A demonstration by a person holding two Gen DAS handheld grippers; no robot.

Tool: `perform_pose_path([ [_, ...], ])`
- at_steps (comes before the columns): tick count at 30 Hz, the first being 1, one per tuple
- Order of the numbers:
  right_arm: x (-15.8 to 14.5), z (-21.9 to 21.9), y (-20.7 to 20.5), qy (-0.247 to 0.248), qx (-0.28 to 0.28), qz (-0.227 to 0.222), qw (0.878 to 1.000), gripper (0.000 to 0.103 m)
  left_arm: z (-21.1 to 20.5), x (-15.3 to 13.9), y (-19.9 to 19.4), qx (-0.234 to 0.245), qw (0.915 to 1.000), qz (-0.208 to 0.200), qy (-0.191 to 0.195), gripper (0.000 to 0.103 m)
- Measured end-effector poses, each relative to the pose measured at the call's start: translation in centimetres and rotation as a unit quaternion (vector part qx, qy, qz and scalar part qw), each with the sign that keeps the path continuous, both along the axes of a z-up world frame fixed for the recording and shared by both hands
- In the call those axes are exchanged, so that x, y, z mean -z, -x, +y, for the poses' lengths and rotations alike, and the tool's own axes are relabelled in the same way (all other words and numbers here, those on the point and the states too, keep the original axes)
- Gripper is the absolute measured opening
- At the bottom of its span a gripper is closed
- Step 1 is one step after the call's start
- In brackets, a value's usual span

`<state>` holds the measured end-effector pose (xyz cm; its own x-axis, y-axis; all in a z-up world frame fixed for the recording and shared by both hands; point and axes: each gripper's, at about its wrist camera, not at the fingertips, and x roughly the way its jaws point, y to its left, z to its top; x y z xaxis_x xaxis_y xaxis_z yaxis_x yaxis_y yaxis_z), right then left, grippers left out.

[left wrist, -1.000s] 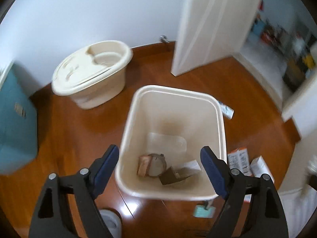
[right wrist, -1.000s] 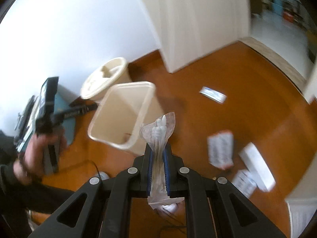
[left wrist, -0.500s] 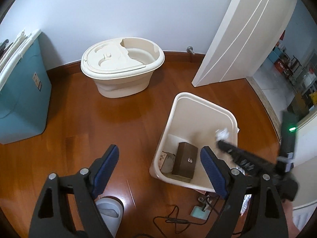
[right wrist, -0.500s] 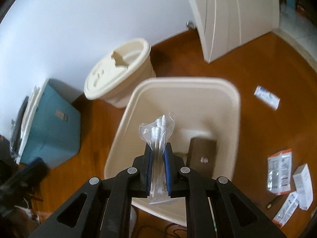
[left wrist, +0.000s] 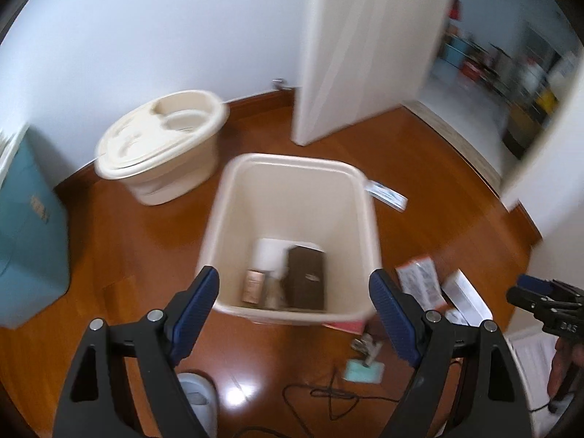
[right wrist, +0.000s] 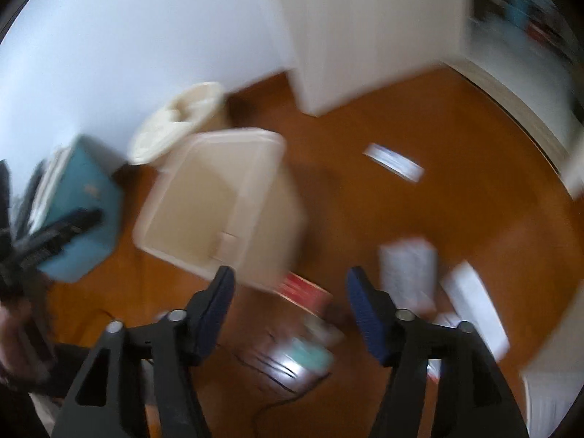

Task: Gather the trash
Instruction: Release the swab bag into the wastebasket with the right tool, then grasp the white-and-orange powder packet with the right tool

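Cream bin (left wrist: 292, 233) holding brown box (left wrist: 306, 278), small packets. Left gripper (left wrist: 295, 306) wide open, empty. Right gripper (right wrist: 288, 314) now open, swab packet gone.

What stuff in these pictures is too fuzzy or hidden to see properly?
- Print on the white packets on the floor: smeared by motion blur in the right wrist view, too small in the left.
- Bin contents: in the right wrist view the bin wall hides them; in the left, only a brown box and small bits show.
- Red item: partly under the bin, blurred.
- Room beyond the door: blurred.
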<state>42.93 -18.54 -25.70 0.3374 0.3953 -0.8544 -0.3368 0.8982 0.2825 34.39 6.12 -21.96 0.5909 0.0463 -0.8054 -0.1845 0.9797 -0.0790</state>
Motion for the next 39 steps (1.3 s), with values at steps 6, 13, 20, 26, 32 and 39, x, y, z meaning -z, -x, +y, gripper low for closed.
perform_pose_path([
  [6,11.4,-15.9,3.6,0.063,0.138,0.089,0.984,0.072,-8.8,2.9,-1.8,0.077,0.9969,0.017,-0.003,0.084],
  [13,26.1,-21.3,2.9,0.045,0.236,0.175,0.955,0.072,-16.7,8.9,-4.5,0.152,0.9860,0.063,-0.030,0.084],
  [20,34.3,-18.9,0.3,0.082,0.217,0.172,0.957,0.072,-21.4,15.4,-6.4,0.194,0.9752,0.094,-0.050,0.084],
  [26,35.7,-17.4,0.3,0.114,0.225,0.129,0.959,0.080,-23.4,20.4,-8.0,0.197,0.9718,0.121,-0.046,0.084],
  [32,35.4,-18.9,2.0,0.077,0.231,0.097,0.965,0.000,-25.8,24.9,-9.1,0.211,0.9666,0.137,-0.051,0.084],
  [39,33.5,-19.8,5.7,0.024,0.236,0.084,0.968,0.000,-28.4,26.5,-13.8,0.174,0.9744,0.134,-0.048,0.084],
])
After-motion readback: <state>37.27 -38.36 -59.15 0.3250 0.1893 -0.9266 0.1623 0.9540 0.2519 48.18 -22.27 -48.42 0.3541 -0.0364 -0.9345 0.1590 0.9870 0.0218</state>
